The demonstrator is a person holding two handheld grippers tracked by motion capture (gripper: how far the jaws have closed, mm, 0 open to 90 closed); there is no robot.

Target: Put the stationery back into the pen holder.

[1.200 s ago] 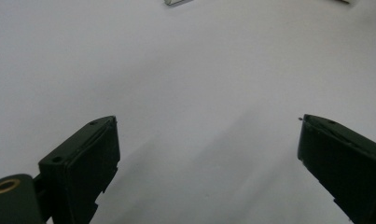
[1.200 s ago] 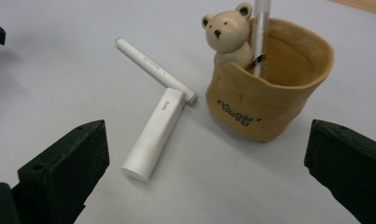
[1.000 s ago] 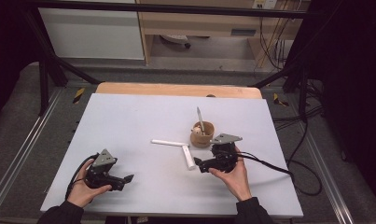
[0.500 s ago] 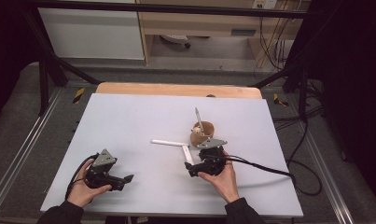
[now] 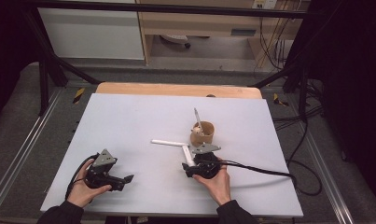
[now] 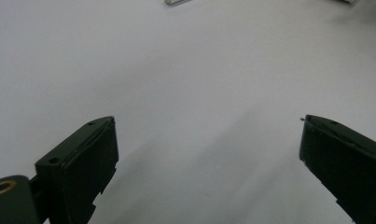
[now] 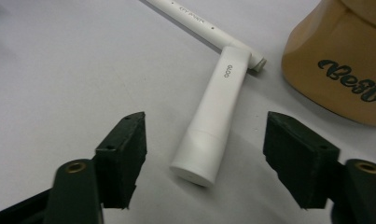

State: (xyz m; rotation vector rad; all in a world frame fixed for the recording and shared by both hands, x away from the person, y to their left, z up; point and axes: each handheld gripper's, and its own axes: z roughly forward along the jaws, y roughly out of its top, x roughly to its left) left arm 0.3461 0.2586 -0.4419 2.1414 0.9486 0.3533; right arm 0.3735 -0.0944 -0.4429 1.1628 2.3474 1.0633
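Lying between the right hand-held gripper's (image 7: 204,158) closing jaws, white tube (image 7: 213,126) untouched.

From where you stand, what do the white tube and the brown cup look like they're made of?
White tube: probably plastic, with a smooth matte skin, small printed lettering and a flat cap end. Brown cup: looks like kraft paper or matte plastic, with a dull tan surface and black script printed on it; I can't tell which.

In my right gripper view the brown cup (image 7: 344,60) is cut by the top and right edges, its lettering unfinished. The long white tube (image 7: 195,21) leaves at the top; its small print is unreadable.
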